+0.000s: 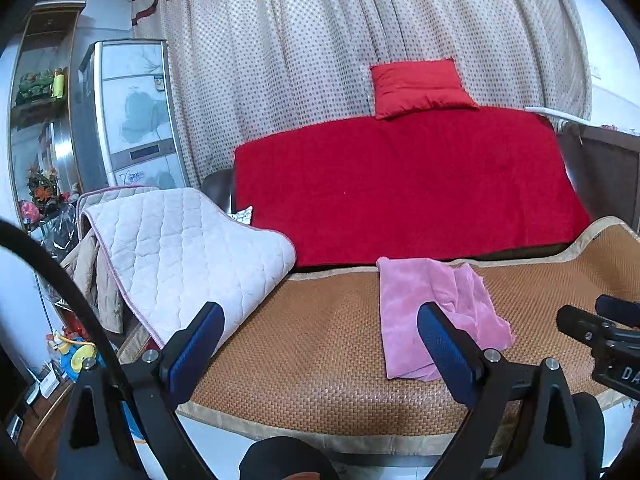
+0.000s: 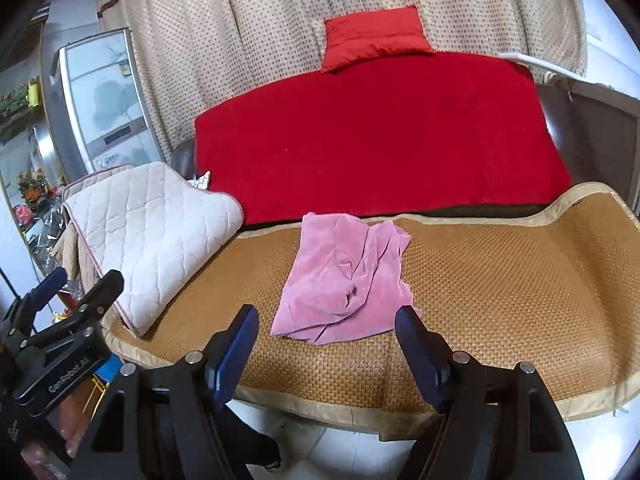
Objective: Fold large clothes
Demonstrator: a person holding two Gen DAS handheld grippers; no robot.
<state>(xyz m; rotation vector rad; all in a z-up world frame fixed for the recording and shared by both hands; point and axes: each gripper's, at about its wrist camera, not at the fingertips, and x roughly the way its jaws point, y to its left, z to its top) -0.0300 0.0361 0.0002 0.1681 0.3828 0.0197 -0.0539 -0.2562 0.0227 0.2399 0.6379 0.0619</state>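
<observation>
A pink garment [image 1: 408, 300] [image 2: 340, 272] lies roughly folded and crumpled on a woven brown mat [image 1: 312, 364] [image 2: 500, 280]. My left gripper [image 1: 320, 316] hovers over the mat's near side, to the left of the garment, jaws wide open with nothing between them. My right gripper [image 2: 327, 314] hangs just in front of the garment's near edge, open, its pads apart from the cloth. Each gripper also shows in the other's view: the right gripper [image 1: 596, 312] at the right edge, the left gripper [image 2: 86, 278] at the left.
A white quilted pad [image 1: 180, 248] [image 2: 152, 232] overlaps the mat's left end. Behind lie a red blanket [image 1: 400, 184] and a red pillow [image 1: 416, 88] against a dotted curtain [image 1: 280, 40]. A tall cabinet [image 1: 132, 112] and clutter stand at the left. Pale floor [image 2: 320, 440] shows below the mat's front edge.
</observation>
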